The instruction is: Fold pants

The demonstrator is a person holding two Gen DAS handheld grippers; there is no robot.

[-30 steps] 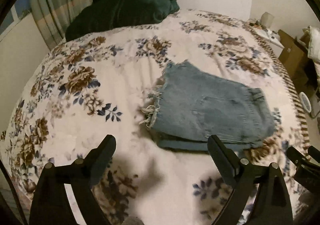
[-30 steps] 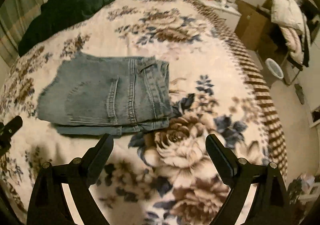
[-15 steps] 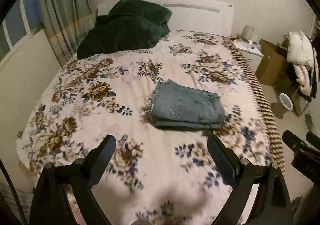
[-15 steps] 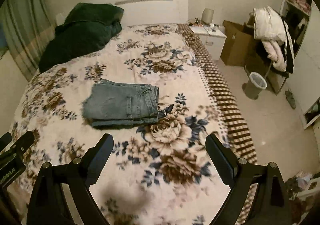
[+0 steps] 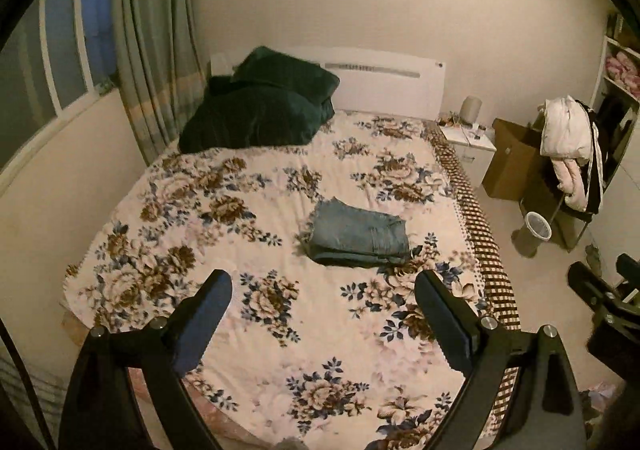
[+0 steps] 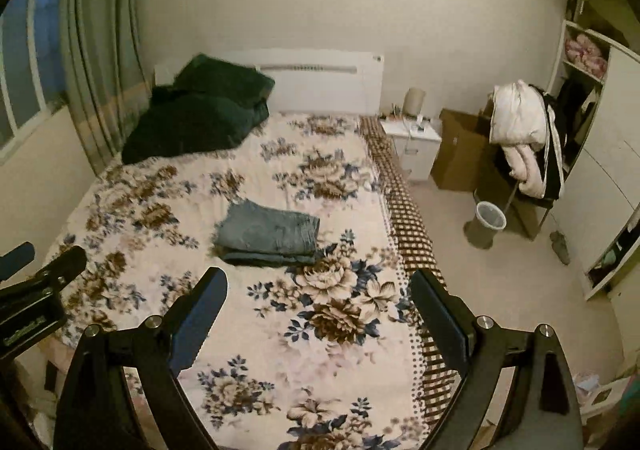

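Curtain (image 5: 156, 50): hangs at the far left beside the window, well apart from everything the task concerns; no risk from it.
Dark green bedding (image 5: 260, 110): heaped at the head of the bed, left of centre, well apart from the jeans. It would only matter if the stack were pushed toward it.
Left gripper (image 5: 322, 302): held high over the foot of the bed, jaws spread wide with nothing between them. A careless reach back down could catch the top layer and drag the fold open.
Floral bedspread (image 5: 200, 218): soft and slightly rumpled. On such a yielding surface a stack can slump if the bed is leaned on or bumped.
Folded jeans (image 5: 358, 236): a compact blue denim stack lying flat on the bedspread, right of the bed's middle, touching neither gripper. The layers look squared, with a frayed hem showing at the left edge. By my judgement the fold is done; the main hazard is disturbing it.
Right gripper (image 6: 318, 300): also raised and clear of the bed, jaws wide apart and empty.
Striped blanket edge (image 5: 476, 226): runs along the bed's right side, near the stack. A nudge rightward could send the jeans over it to the floor.
Wastebasket (image 5: 538, 226): on the floor to the right, below that edge.
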